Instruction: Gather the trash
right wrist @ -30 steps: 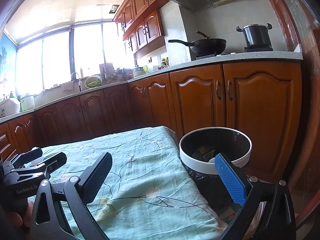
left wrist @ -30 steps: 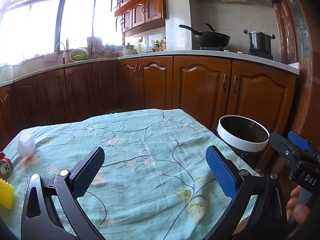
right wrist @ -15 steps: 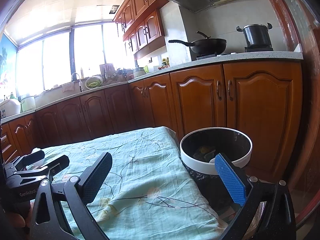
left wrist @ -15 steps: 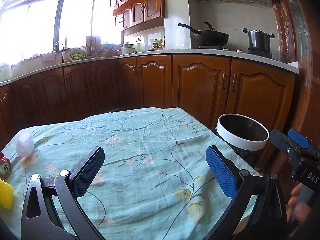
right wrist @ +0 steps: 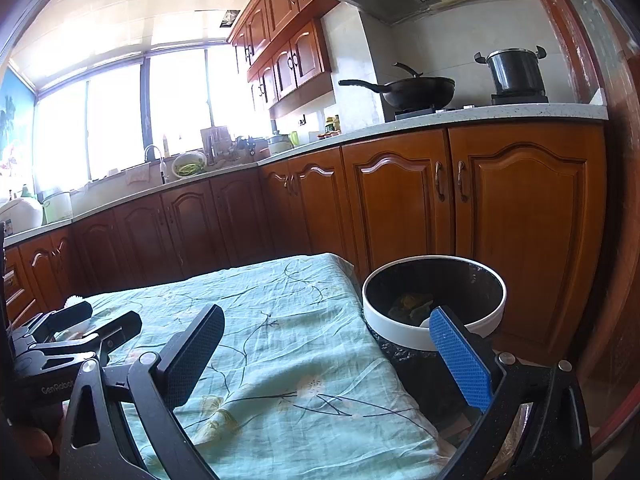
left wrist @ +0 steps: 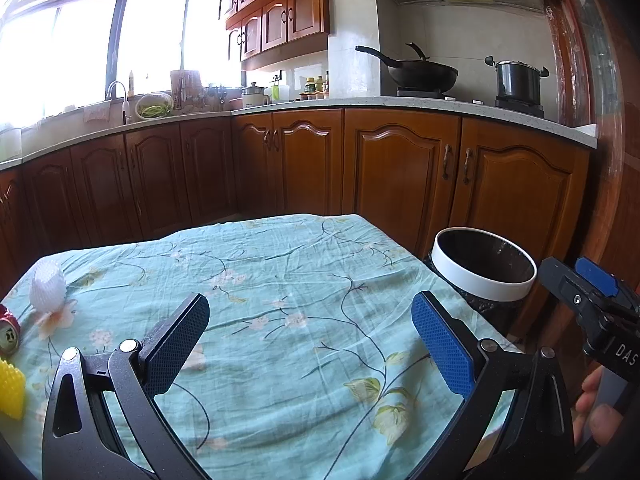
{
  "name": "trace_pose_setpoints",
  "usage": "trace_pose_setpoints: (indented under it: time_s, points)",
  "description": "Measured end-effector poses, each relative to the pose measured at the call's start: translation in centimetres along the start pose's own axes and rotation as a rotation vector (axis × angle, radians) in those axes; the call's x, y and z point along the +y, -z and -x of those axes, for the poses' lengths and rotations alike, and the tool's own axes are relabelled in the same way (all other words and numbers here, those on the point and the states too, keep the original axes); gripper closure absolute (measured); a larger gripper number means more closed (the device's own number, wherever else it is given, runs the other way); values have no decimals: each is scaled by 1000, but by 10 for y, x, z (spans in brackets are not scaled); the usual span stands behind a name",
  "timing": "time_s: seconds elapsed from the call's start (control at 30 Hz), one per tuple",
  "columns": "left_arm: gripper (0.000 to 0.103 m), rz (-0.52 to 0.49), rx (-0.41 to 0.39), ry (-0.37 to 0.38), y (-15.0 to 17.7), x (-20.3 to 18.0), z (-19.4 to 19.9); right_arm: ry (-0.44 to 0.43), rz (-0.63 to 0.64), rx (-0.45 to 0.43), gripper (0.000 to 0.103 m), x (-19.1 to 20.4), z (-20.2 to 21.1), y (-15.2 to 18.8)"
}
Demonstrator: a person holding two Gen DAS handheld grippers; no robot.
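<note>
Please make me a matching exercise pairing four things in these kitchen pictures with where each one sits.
Things:
1. white foam net
2. red can
3. trash bin
4. black wok

Places:
A. on the stove
B. beside the table's right edge
C. at the table's far left corner
D. at the picture's left edge, just nearer than the foam net

Pairs: 1-C, 2-D, 3-B, 4-A
</note>
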State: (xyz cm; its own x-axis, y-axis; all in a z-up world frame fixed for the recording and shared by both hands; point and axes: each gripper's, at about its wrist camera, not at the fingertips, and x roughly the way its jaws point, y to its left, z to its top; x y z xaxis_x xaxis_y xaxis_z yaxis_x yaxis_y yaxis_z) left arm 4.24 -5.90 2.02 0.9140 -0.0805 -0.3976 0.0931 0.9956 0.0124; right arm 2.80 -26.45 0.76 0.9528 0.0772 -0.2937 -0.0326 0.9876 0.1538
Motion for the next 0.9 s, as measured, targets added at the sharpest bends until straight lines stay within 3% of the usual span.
trace_pose_setpoints:
  time_s: [0.9]
  points:
    - [0, -3, 11, 4, 1, -2, -3, -3, -1, 1, 0, 1, 0, -1]
